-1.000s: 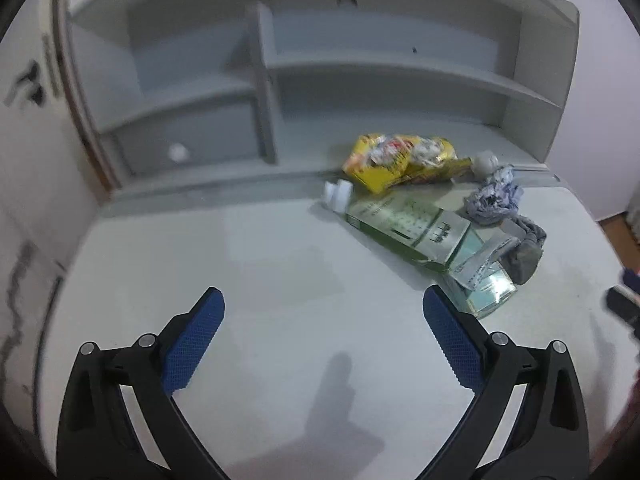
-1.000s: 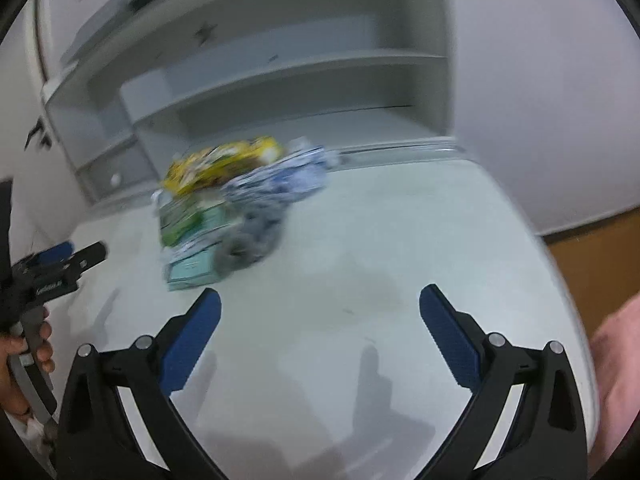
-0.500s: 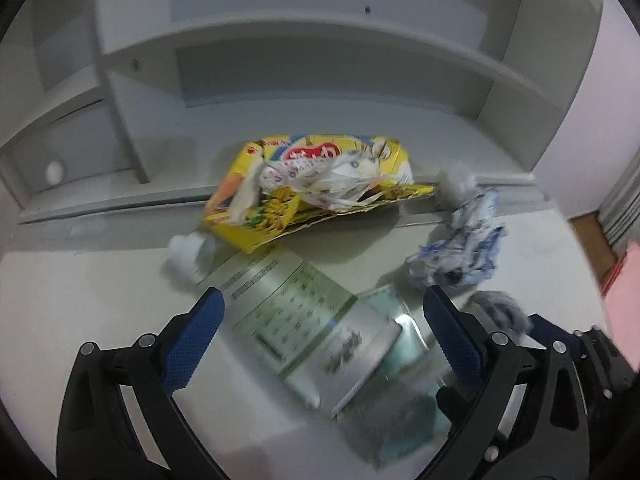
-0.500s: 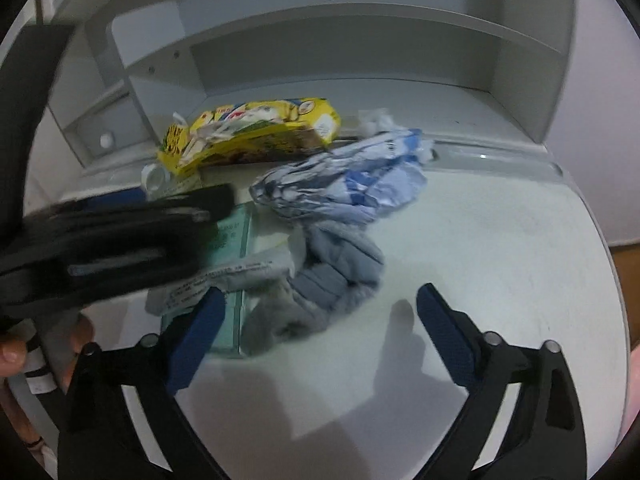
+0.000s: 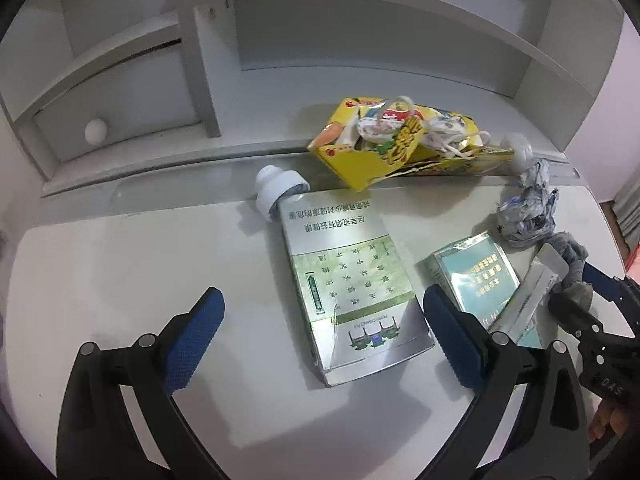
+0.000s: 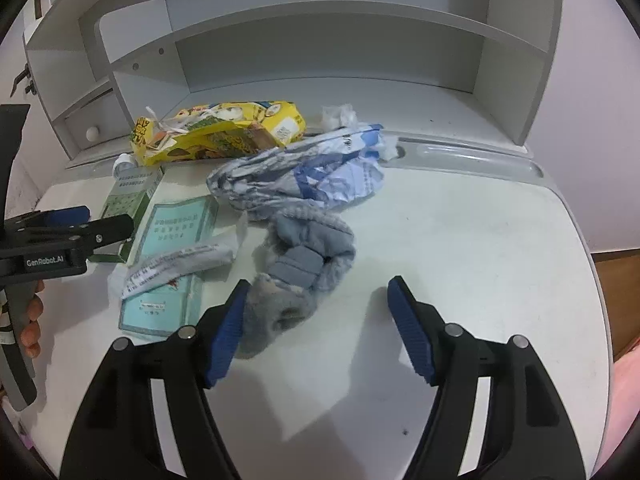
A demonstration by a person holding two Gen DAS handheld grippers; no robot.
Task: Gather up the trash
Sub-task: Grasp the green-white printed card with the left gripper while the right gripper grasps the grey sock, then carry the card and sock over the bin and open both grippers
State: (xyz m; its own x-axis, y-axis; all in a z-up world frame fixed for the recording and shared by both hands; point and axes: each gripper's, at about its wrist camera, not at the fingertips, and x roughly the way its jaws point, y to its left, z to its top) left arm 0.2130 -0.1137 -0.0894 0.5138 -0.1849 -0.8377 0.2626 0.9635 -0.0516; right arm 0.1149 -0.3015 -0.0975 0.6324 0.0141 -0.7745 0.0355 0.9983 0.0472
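Trash lies on a white desk. A green-and-silver carton (image 5: 348, 280) lies between my left gripper's open fingers; my left gripper (image 5: 320, 324) is empty above its near end. A teal packet (image 5: 476, 276) under a white wrapper (image 5: 528, 296), a yellow snack bag (image 5: 400, 140), a white cap (image 5: 276, 188) and crumpled blue-white paper (image 5: 528, 208) lie around. My right gripper (image 6: 316, 324) is open; its left finger touches a grey sock (image 6: 300, 268). The crumpled paper (image 6: 312, 172), teal packet (image 6: 176, 224) and yellow bag (image 6: 220, 132) show beyond.
A white shelf unit (image 5: 280, 72) stands along the desk's back edge, with a small drawer knob (image 5: 95, 132). A white tissue ball (image 6: 340, 114) lies by the shelf. The desk's right edge (image 6: 580, 240) drops to a wooden floor.
Both grippers have moved forward and down to the trash pile. The left one now straddles the green carton; the right one has reached the grey sock.
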